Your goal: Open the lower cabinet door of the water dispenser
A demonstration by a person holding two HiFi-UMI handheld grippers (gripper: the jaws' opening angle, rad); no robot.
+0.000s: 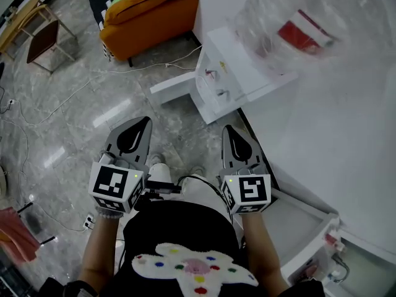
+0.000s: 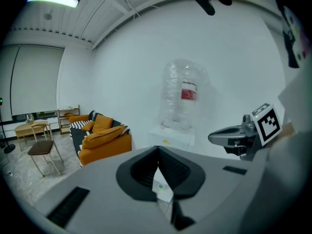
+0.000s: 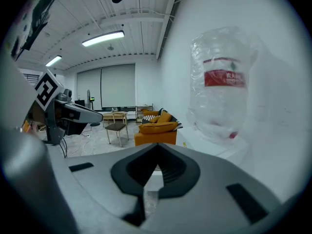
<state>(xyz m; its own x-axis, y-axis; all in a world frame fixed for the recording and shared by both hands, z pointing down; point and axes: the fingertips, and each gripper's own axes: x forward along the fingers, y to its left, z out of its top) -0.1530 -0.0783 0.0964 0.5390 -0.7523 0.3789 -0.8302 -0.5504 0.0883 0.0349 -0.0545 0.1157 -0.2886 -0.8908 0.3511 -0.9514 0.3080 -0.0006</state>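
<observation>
Ahead of my grey left gripper (image 1: 140, 127) and right gripper (image 1: 231, 133), both closed on nothing, stands the white box-shaped water dispenser (image 1: 238, 73); I'd spread one pair of jaws before reaching low on its front.

office lounge: orange sofa (image 1: 148, 14), water dispenser (image 1: 232, 67)

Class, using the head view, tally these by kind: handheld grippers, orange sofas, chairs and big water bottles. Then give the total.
grippers: 2, the left gripper and the right gripper
orange sofa: 1
chair: 1
water bottle: 1
Total: 5
</observation>
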